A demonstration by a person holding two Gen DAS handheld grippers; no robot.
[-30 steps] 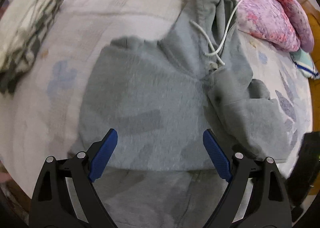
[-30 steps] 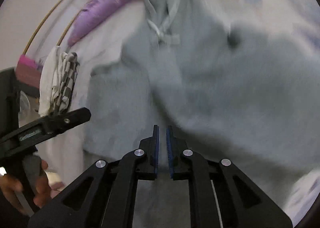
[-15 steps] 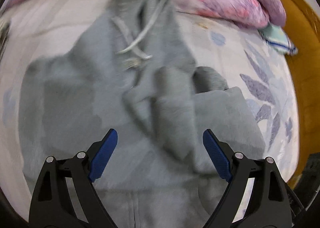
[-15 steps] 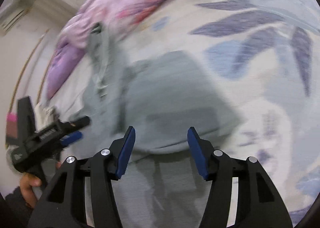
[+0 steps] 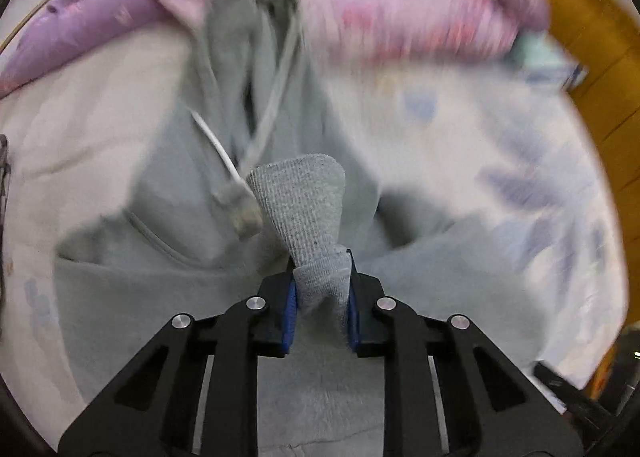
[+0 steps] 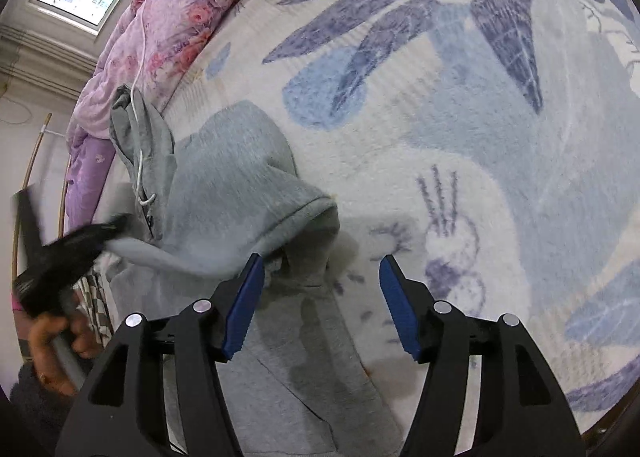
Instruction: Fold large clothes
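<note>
a floral bedspread is covered at its left by the grey hoodie. a ribbed fold is pinched as the left gripper closes; the right gripper is opening, nothing between.

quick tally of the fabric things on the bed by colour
grey: 1, the hoodie
pink floral: 1, the quilt
purple: 1, the pillow
black and white checked: 1, the cloth
total: 4
</note>
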